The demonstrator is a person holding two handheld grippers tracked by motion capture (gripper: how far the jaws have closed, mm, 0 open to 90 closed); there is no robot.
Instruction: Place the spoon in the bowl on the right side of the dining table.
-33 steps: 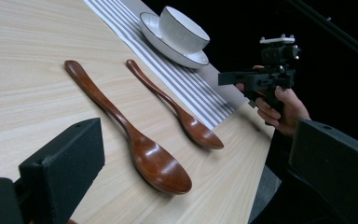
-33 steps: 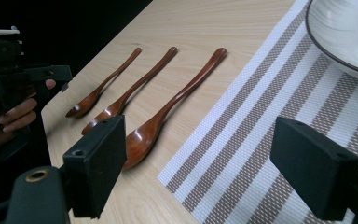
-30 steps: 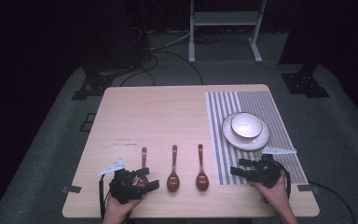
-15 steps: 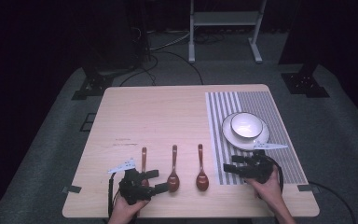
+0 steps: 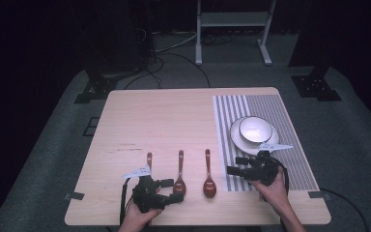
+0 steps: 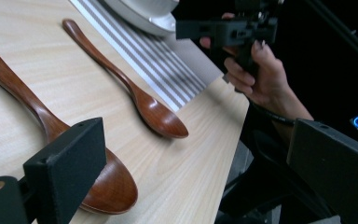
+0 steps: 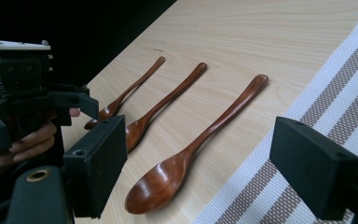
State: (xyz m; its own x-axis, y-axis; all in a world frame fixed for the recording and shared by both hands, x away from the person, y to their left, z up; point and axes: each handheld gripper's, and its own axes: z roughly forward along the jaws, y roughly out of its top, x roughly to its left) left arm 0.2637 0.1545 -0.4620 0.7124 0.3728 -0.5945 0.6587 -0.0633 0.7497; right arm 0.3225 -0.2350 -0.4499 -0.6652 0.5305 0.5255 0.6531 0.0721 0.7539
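Fingers of both grippers stand apart, holding nothing. In the high view the left gripper point(image 5: 166, 191) sits at lower centre-left, its jaws pointing right toward the bowl of the middle wooden spoon point(image 5: 179, 181); the left gripper view confirms that bowl lies just beside the near jaw. The right gripper point(image 5: 235, 170) sits at lower right over the edge of the striped placemat point(image 5: 280, 145), jaws pointing left toward the right-hand spoon point(image 5: 209, 183). All three spoons, including the left-hand spoon point(image 5: 149, 159), lie parallel, handles toward the top of frame, bowls toward the bottom. Judgement: each gripper approaches crosswise to its spoon's long axis; the left is nearer its spoon.
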